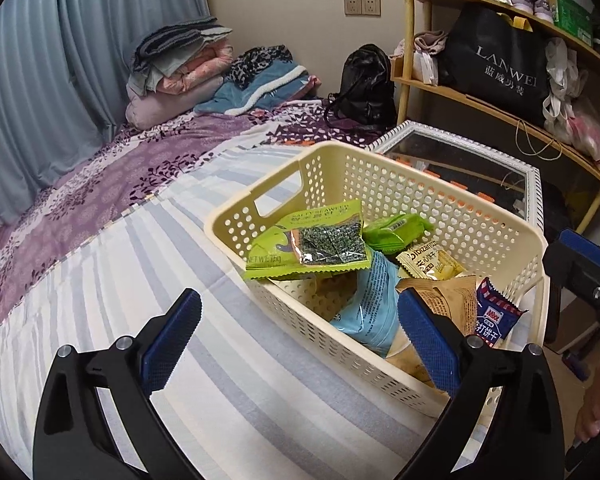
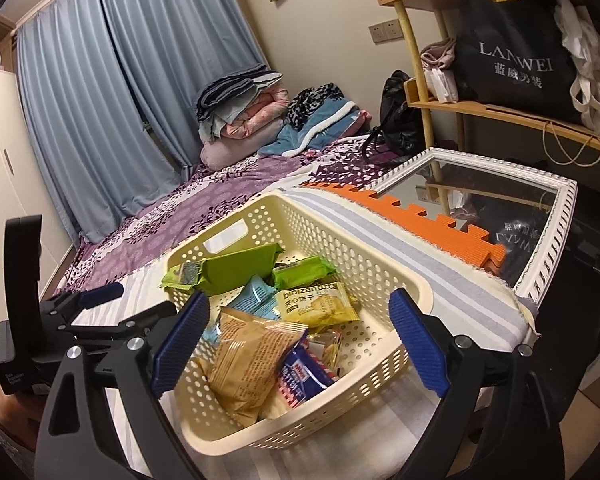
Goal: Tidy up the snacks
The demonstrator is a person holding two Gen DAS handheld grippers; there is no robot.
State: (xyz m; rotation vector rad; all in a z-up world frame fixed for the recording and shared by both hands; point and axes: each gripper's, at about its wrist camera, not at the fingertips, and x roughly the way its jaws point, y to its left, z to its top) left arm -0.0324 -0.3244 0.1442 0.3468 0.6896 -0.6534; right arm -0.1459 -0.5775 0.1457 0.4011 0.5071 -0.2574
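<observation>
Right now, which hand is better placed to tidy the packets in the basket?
Right, probably. The right gripper has open fingers framing the brown packet inside the basket. The left gripper straddles the basket's near wall, mostly over bedsheet.

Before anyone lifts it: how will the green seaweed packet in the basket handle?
The green seaweed packet is probably floppy and light: thin film with a crimped edge, propped on the cream basket wall. Its glossy surface may slip between pads. The contents look thin, likely crushable.
</observation>
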